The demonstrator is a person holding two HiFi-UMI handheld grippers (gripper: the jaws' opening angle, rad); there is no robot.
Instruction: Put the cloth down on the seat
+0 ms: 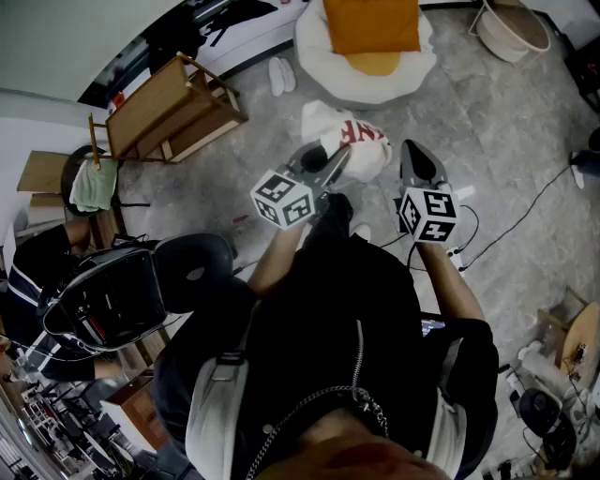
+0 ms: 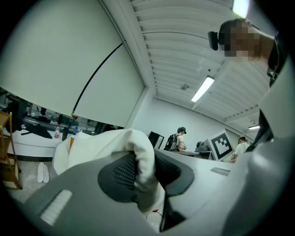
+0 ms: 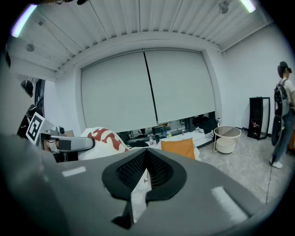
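Observation:
A white cloth with red letters [image 1: 349, 139] hangs bunched above the grey floor between my two grippers. My left gripper [image 1: 330, 161] is shut on a thick fold of the cloth [image 2: 140, 159], which bulges up between its pads. My right gripper [image 1: 411, 150] sits at the cloth's right edge, jaws shut on a thin strip of the cloth [image 3: 138, 196]. The seat [image 1: 317, 58] is a round white cushion chair with an orange cushion [image 1: 370, 23] on it, farther ahead on the floor. The right gripper view shows that orange cushion [image 3: 179, 148] beyond the jaws.
A wooden frame chair [image 1: 169, 108] lies at the left, with white slippers [image 1: 279, 75] beside the seat. A round basket table [image 1: 511, 28] stands at the far right. Cables [image 1: 525, 211] run over the floor at the right. A black office chair [image 1: 192, 267] is close by my left side.

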